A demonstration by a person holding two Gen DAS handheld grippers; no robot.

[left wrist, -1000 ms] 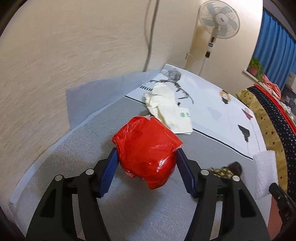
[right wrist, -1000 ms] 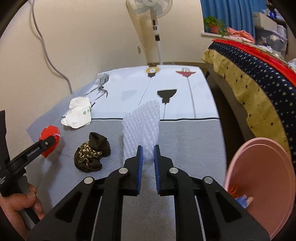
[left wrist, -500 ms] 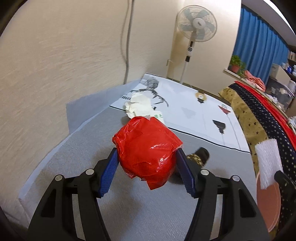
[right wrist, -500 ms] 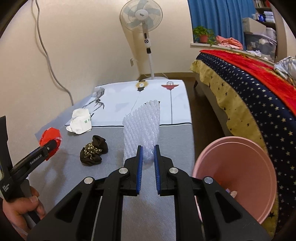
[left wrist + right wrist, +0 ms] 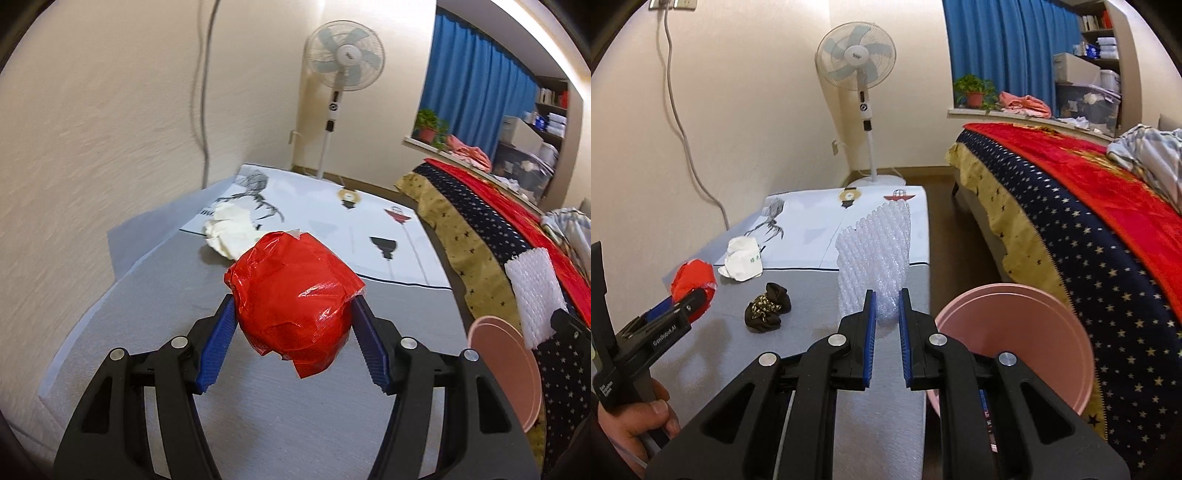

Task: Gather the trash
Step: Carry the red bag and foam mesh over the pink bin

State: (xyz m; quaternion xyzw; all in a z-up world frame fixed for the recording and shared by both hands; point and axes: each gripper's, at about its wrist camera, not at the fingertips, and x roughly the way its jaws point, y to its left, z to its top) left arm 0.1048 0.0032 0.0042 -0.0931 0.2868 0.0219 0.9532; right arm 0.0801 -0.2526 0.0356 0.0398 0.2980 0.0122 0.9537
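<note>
My left gripper [image 5: 293, 314] is shut on a crumpled red plastic wad [image 5: 291, 295], held above the grey mat [image 5: 147, 332]. From the right wrist view that wad [image 5: 692, 280] shows at the left, in the gripper a hand [image 5: 631, 424] carries. My right gripper [image 5: 886, 306] is shut on a white foam net sleeve [image 5: 875, 251] that stands up between its blue pads. The same sleeve [image 5: 535, 291] appears at the right edge of the left wrist view. A pink bin [image 5: 1012, 347] sits low on the right beside the bed, also seen as a pink bin [image 5: 506, 373] edge-on.
A crumpled white paper [image 5: 742, 258] and a dark brown crumpled wrapper [image 5: 768, 308] lie on the mat. A bed with a starred navy and red cover [image 5: 1108, 229] runs along the right. A standing fan [image 5: 860, 74] is at the far wall.
Both grippers have risen with their loads and swung toward the pink bin, which now shows larger in both views. The grips are unchanged.
</note>
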